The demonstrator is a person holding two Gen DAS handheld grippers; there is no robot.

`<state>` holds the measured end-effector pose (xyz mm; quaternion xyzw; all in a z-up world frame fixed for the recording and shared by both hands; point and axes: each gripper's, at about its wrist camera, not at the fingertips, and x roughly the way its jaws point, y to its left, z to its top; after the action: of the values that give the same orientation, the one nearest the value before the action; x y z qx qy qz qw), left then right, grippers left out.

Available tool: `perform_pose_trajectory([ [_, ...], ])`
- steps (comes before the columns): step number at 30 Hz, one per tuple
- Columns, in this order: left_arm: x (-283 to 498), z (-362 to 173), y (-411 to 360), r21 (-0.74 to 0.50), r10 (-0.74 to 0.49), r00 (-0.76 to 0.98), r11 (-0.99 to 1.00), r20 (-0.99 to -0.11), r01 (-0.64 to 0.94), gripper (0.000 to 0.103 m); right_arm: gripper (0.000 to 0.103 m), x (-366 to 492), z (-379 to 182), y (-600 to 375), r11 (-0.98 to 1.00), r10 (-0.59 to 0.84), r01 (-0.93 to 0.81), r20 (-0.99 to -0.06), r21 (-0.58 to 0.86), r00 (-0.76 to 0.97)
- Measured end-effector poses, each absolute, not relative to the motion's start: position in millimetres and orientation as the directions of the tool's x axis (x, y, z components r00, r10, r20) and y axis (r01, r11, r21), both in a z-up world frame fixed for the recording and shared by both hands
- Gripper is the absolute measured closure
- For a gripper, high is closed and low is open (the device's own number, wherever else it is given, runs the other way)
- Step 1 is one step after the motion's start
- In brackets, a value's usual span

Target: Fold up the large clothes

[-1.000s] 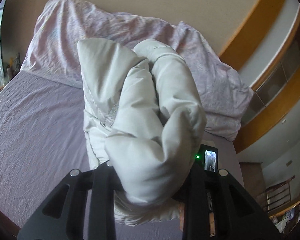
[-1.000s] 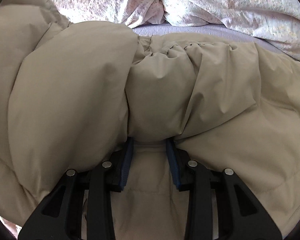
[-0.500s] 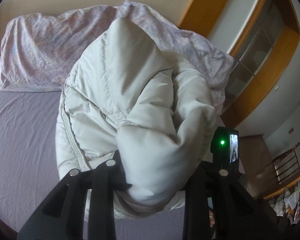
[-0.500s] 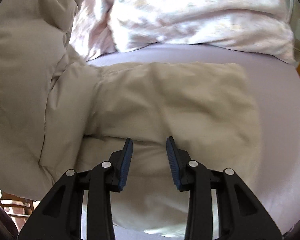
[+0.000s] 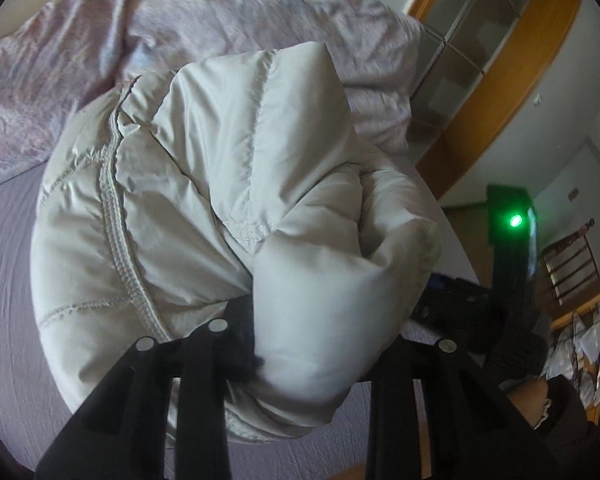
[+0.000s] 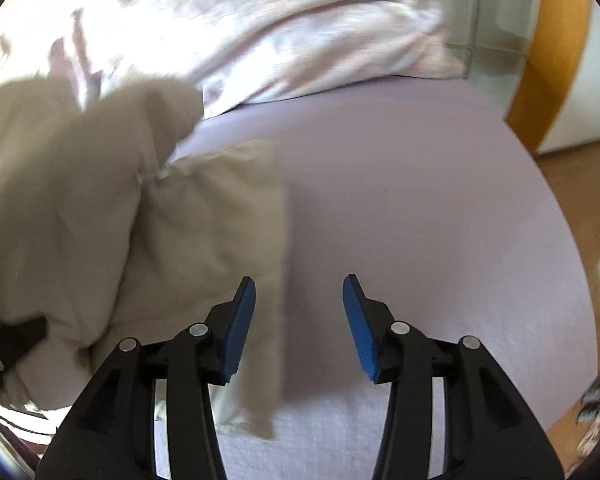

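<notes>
A puffy off-white quilted jacket (image 5: pixel 228 216) fills the left wrist view. My left gripper (image 5: pixel 320 344) is shut on a thick bunch of it, and the fingertips are hidden by the fabric. In the right wrist view the same jacket (image 6: pixel 148 240) lies folded on the lilac bed sheet (image 6: pixel 420 208), at the left. My right gripper (image 6: pixel 299 320) is open and empty, just right of the jacket's edge, with its blue pads (image 6: pixel 240 328) over the sheet.
A crumpled pink floral duvet (image 5: pixel 180 28) lies along the head of the bed and also shows in the right wrist view (image 6: pixel 280 28). A wooden frame with glass panels (image 5: pixel 500 60) stands at the right. The bed's right edge meets wood floor (image 6: pixel 580 208).
My right gripper let go of the jacket, opened and moved right off it. My left gripper lifted and turned its bunch of jacket, which now looms closer.
</notes>
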<state>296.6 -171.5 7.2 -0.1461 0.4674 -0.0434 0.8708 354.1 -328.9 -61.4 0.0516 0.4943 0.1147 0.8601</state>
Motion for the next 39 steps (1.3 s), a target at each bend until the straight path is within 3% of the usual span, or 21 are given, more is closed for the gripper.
perform_pose_trajectory([
  [4,293.0,9.0,-193.5,-0.296,-0.250,0.527,0.955,-0.812,-0.004,0.061,0.056,355.3,-52.2,-362.2,0.973,0.226,-0.077,-0.826,0.218,0.517],
  [6,291.3,15.3,-193.3,-0.344,-0.302,0.522,0.939,-0.798,0.016,0.039,0.056,358.1,-44.4,-368.3,0.970,0.230,-0.063,-0.815,0.233,0.532],
  [8,285.1,27.5,-187.2,-0.382,-0.335,0.538,0.924,-0.773,0.026,0.033,0.056,357.6,-31.7,-371.9,0.964,0.249,-0.063,-0.795,0.259,0.553],
  [16,267.0,65.1,-129.6,-0.308,-0.202,0.634,0.949,-0.747,-0.061,0.029,0.056,353.1,33.0,-331.7,0.916,0.399,-0.228,-0.695,0.329,0.599],
  [26,280.0,30.1,-41.2,-0.123,0.095,0.580,0.938,-0.809,-0.325,0.029,0.056,343.7,63.6,-241.3,0.843,0.523,-0.438,-0.662,0.311,0.537],
  [33,294.2,-8.1,-31.9,-0.135,0.069,0.510,0.926,-0.857,-0.352,0.028,0.056,330.5,62.9,-209.6,0.808,0.556,-0.512,-0.665,0.292,0.499],
  [39,307.2,-22.1,-44.1,-0.154,0.044,0.506,0.926,-0.862,-0.343,0.028,0.056,342.1,39.8,-202.7,0.853,0.475,-0.469,-0.711,0.229,0.518],
])
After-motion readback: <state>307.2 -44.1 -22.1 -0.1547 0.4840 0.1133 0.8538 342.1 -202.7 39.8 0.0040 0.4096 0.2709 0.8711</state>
